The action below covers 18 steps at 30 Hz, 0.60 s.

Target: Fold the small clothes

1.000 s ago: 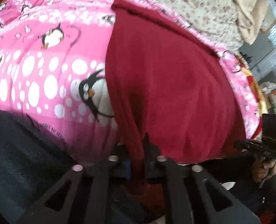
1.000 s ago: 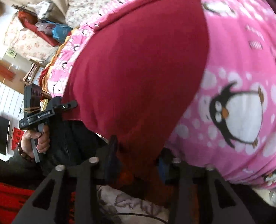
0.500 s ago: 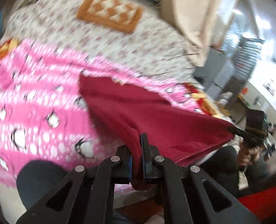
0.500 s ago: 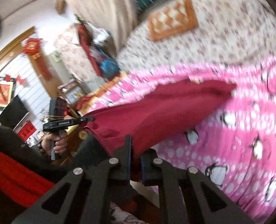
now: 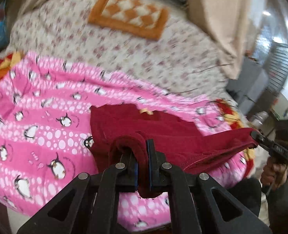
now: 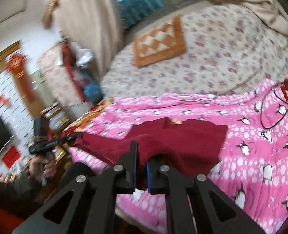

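Fabric of the dark red garment (image 5: 163,134) looks soft, light and limp, sagging between its held corners, so hems and corners seem the best places to grip. At lower centre of the left wrist view, the left gripper (image 5: 142,167) is clamped on a bunched near edge. Rightward, the right gripper (image 5: 261,138) pinches the far corner at the right edge; its jaws have just been closing on cloth. The garment's far part lies on the pink penguin blanket (image 5: 36,128). A second ago it lay flat, filling both views; now its near edge is lifted, and the floral bedspread (image 5: 124,54) and orange cushion (image 5: 128,17) appear.
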{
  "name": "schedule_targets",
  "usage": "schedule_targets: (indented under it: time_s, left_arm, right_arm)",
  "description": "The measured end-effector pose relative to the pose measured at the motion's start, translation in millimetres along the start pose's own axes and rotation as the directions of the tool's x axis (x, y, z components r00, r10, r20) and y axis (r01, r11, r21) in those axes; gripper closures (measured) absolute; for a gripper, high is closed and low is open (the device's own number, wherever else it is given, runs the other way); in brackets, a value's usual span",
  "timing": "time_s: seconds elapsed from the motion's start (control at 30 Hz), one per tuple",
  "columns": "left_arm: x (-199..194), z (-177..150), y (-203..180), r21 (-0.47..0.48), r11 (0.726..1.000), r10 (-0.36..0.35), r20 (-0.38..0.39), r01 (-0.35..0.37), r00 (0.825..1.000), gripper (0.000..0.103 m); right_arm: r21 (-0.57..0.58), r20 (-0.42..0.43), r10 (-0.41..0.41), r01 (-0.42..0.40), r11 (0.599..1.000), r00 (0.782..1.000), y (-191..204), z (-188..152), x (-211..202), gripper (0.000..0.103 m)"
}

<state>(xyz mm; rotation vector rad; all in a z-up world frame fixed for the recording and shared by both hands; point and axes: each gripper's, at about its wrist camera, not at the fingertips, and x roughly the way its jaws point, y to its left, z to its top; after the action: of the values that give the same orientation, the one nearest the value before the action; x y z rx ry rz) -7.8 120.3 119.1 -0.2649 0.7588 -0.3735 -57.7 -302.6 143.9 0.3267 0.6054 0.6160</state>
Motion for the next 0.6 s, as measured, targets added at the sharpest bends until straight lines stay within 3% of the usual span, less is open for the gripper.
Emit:
schedule_targets:
  time_s: [0.13, 0.3, 0.47, 0.6]
  left_arm:
    - [71, 32, 23, -0.036, 0.997, 0.062, -0.065, -0.064, 0.996, 0.103]
    - [155, 54, 48, -0.049, 0.984, 0.163, -0.144, -0.171, 0.976, 0.103]
    - [203, 47, 67, -0.088, 0.967, 0.224, -0.157, -0.24, 0.962, 0.103]
    - [216, 40, 59, -0.015, 0.956, 0.29, -0.137, -0.294, 0.947, 0.103]
  right_arm:
    - [0.09, -0.063, -0.08, 0.085, 0.992, 0.995, -42, 20, 73, 0.096]
    - [0.127, -0.174, -0.198, 0.221, 0.967, 0.965, -88, 24, 154, 0.096]
    - [0.161, -0.227, -0.26, 0.299, 0.941, 0.939, -123, 17, 202, 0.095]
    - [0.233, -0.262, -0.232, 0.295, 0.927, 0.937, -145, 2, 225, 0.095]
